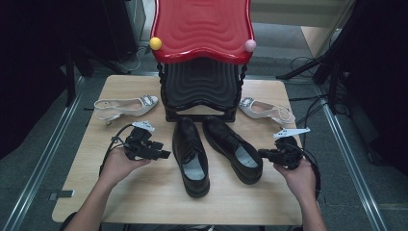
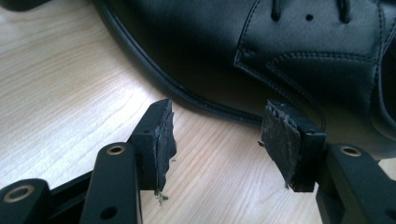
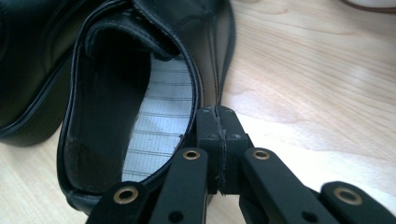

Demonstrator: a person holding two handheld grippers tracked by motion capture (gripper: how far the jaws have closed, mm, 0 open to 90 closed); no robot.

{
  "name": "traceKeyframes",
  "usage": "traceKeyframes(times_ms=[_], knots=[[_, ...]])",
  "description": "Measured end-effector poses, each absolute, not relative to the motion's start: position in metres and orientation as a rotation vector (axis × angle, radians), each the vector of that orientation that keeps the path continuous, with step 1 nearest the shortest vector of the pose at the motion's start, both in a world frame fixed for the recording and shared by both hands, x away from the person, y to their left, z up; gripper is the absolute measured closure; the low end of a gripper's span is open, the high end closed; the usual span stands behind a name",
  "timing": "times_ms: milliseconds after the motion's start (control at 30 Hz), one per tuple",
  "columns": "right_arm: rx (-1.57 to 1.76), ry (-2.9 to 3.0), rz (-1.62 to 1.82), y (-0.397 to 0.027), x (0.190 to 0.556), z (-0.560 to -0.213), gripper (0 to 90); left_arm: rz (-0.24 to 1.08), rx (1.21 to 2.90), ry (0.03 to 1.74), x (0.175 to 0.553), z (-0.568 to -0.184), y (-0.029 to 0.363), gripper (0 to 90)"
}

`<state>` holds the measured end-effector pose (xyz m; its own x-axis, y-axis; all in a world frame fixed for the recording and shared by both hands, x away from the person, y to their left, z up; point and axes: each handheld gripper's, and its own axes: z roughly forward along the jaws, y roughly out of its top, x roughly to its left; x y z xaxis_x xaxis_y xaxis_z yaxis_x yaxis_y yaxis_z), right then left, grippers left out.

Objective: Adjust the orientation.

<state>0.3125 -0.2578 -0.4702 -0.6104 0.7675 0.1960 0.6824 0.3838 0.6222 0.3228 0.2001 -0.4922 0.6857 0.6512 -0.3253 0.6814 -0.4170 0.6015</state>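
Now I'm easing the open left claw [image 2: 217,140] toward the left black shoe [image 1: 191,156] mid-tabletop [image 1: 144,197]; the closed right claw [image 3: 217,135], gripping nothing, is nudging the right black shoe [image 1: 233,149] heel. Best straddling the shoe's edge squarely.

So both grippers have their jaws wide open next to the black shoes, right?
Not quite. The left gripper has its jaws open beside the left black shoe, but the right gripper has its jaws shut at the right black shoe, as the right gripper view shows.
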Motion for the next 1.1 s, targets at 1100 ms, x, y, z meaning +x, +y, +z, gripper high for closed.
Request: traceKeyframes(times_ms=[1100], knots=[[1.176,2.638,1.113,-0.206,0.297,-0.479,90.0,-0.048,2.164,1.033,0.329,-0.495,0.192,50.7]])
